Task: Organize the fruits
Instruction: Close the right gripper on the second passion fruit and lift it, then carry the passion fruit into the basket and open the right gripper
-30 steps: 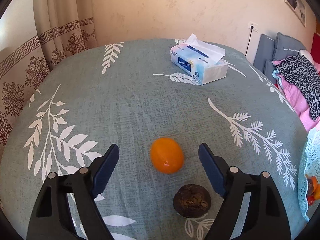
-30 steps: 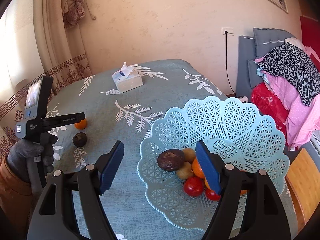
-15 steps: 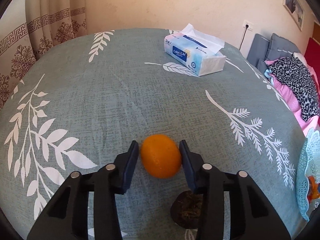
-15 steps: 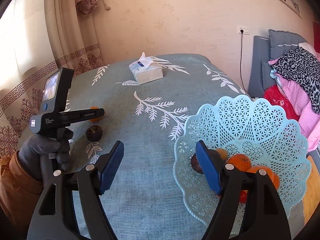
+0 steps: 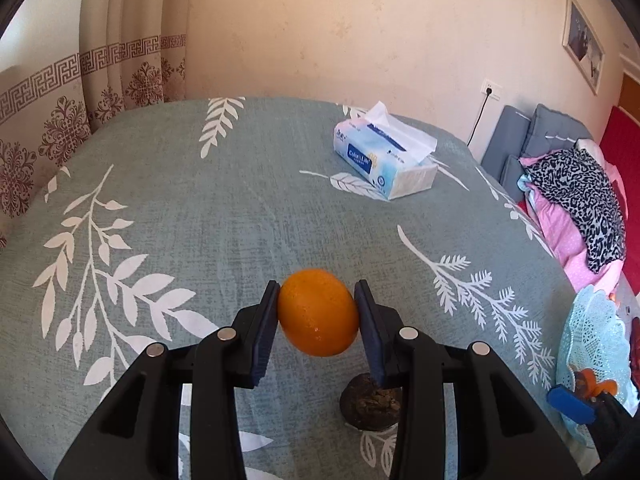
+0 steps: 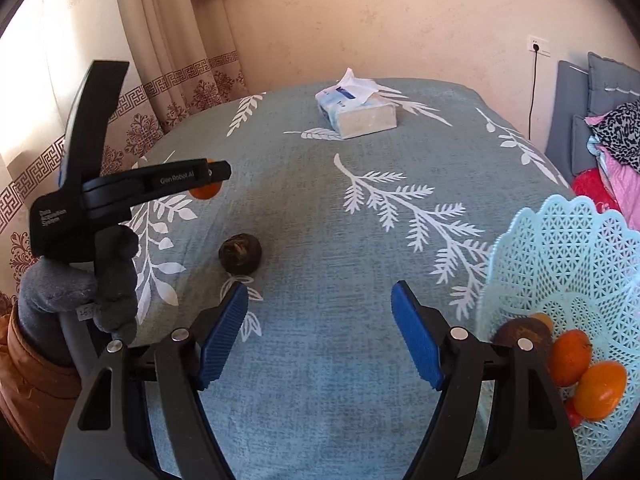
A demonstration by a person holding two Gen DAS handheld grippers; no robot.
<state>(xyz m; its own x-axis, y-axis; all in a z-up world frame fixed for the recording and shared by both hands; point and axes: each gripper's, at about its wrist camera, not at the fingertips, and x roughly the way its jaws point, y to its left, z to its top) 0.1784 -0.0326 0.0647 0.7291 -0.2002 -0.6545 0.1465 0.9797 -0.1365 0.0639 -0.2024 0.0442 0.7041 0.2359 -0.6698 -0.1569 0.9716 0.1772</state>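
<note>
**Left wrist view: orange pinched between 2 blue pads**

Left wrist view, lower centre of the frame: the left gripper (image 5: pixel 317 312) has its jaws pressed against both sides of an orange (image 5: pixel 318 313). The fruit is slightly oval, its long axis tilted from upper left to lower right. It sits above the grey-green tablecloth (image 5: pixel 200 208) printed with white leaf sprays. Just below it, partly hidden by the right-hand finger, a dark brown round fruit (image 5: pixel 370 406) rests on the cloth.

In the upper right of the cloth lies a tissue pack (image 5: pixel 384 162), its blue label reading "Color Life", 1 tissue sticking up.

Right wrist view: the right gripper (image 6: pixel 320 334) has its jaws spread wide with only cloth between them. At the left edge a grey-gloved hand (image 6: pixel 84 280) holds the left gripper, whose arm reads "Gen Robot AI". At the right edge a pale blue lattice basket (image 6: pixel 568 248) holds oranges and other fruit.

Beige wall, patterned curtain (image 5: pixel 100 92), wall socket, and piled clothes surround the table.
</note>
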